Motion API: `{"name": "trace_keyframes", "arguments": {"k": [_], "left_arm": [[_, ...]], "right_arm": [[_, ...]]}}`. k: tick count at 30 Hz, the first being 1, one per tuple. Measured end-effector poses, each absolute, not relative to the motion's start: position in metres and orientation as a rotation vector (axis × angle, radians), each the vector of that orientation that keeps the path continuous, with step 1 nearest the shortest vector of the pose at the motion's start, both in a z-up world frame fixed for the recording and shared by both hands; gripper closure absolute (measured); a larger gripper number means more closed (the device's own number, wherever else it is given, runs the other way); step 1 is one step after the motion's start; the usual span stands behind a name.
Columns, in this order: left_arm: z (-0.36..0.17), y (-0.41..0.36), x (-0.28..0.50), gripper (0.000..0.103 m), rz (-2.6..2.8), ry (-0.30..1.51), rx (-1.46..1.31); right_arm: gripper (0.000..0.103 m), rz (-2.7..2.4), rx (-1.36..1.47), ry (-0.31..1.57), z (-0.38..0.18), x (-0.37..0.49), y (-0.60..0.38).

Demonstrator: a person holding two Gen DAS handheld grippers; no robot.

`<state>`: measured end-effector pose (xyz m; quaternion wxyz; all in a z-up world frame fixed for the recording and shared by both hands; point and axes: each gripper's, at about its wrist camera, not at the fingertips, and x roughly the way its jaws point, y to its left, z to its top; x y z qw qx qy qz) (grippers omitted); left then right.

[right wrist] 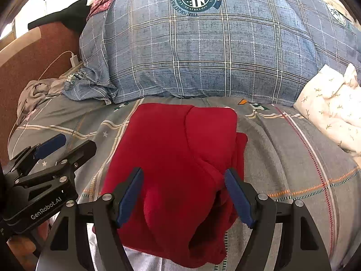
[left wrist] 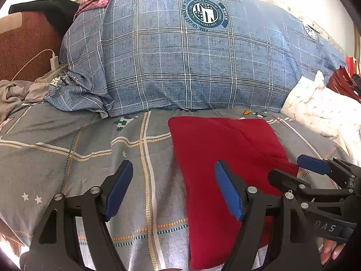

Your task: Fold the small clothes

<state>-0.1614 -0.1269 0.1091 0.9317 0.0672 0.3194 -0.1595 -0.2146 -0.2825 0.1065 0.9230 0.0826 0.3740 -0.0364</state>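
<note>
Red fleece, a small folded garment [right wrist: 176, 169], lay on the grey checked bedsheet [right wrist: 293, 158] in front of a large blue plaid pillow [right wrist: 214, 52]. Its far edge sat just short of the pillow, and its near end reached down between the fingers of the right gripper [right wrist: 183, 195]. That gripper's blue-padded jaws stood spread wide, one on each side of a raised fold of the cloth, and I could not tell whether either pad touched it. In the left wrist view the garment [left wrist: 216, 149] lay to the right of centre, with the left gripper [left wrist: 173, 189] also spread open: its right finger [left wrist: 227, 189] hung over the red cloth, its left finger over bare sheet [left wrist: 67, 158]. The right gripper [left wrist: 300, 169] showed at the right edge of that view, near the garment's side. A white flowered cushion [right wrist: 331, 103] rested at the right of the bed, a crumpled beige cloth [left wrist: 13, 94] at the left, and a white charger with its cable [left wrist: 54, 59] beside the pillow's left corner.
</note>
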Motion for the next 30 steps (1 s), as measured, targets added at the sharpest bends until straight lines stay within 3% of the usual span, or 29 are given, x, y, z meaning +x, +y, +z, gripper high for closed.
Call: {"name": "trace_keyframes", "arguments": {"k": [30], "left_arm": [[0.1054,-0.1275,-0.1599,0.028,-0.324,0.657,0.148]], "right_arm": [[0.025,-0.073,0.166,0.773,0.1022,-0.2129,-0.2848]]}}
